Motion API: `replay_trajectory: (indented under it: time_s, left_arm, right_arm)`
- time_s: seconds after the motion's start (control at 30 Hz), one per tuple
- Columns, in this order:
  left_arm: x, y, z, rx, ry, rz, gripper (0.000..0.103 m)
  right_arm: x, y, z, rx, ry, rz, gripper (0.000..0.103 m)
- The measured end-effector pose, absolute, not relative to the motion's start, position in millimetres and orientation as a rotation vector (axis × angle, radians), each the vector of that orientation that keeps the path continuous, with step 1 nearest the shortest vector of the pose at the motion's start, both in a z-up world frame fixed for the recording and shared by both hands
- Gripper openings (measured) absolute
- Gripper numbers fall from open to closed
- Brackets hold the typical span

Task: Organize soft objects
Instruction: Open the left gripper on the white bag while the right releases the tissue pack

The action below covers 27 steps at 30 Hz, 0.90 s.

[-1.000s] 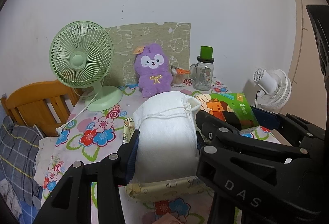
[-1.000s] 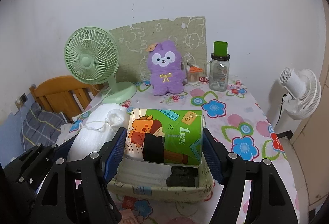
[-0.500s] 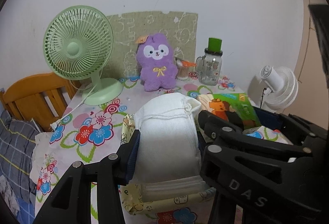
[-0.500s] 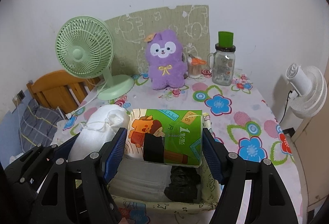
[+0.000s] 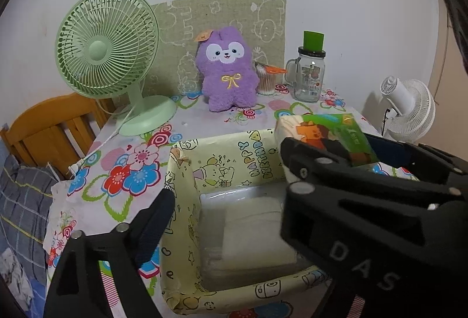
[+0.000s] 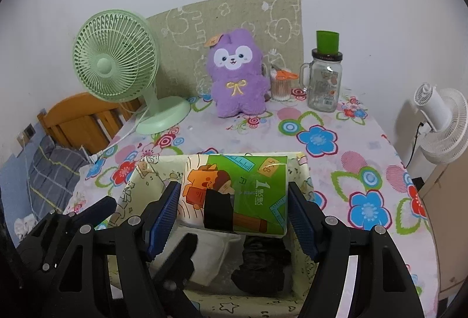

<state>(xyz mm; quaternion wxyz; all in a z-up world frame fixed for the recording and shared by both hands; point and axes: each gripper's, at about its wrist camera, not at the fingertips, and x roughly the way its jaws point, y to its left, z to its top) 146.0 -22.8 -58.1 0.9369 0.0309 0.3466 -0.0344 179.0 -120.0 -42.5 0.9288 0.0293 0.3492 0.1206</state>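
A yellow cartoon-print box (image 5: 222, 154) stands on the flowered tablecloth. White soft packs (image 5: 251, 230) lie in its bottom, beside a dark soft item (image 6: 260, 265). My left gripper (image 5: 225, 172) hangs over the box's left half. Its jaws are opening and nothing is between them. My right gripper (image 6: 234, 186) is shut on a green tissue pack (image 6: 242, 189), held just above the box's right half; the same tissue pack (image 5: 330, 128) shows past my left gripper's right finger. A purple plush toy (image 6: 237, 72) sits upright at the back of the table.
A green desk fan (image 5: 108, 49) stands back left, its cord trailing off the table's left edge. A glass jar with a green lid (image 6: 324, 81) and a cup of cotton swabs (image 6: 280, 87) stand back right. A white fan (image 6: 444, 125) is off the right edge, a wooden chair (image 5: 46, 131) at the left.
My left gripper opened and the white drawstring pouch is gone from between its fingers. Both grippers sank toward the box and moved forward. The right gripper kept its hold on the tissue pack.
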Motion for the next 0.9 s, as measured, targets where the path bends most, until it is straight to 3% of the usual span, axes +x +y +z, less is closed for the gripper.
replay_trajectory:
  time_s: [0.33,0.57,0.9]
  left_arm:
    - [147.4,-13.2,-64.4,0.029,0.73,-0.039,0.096]
    - [145.5,-8.4,-66.1,0.002,0.738,-0.054,0.101]
    - [130.3,-9.6,-63.3,-0.012,0.74,-0.051,0.102]
  right_arm:
    - [184.0,-108.4,-54.6,0.052,0.748,0.338,0.077]
    - [176.9,-109.8,-55.8,0.048,0.745,0.326,0.093]
    - [154.2,-110.0,-53.2,0.022,0.743,0.321,0.094]
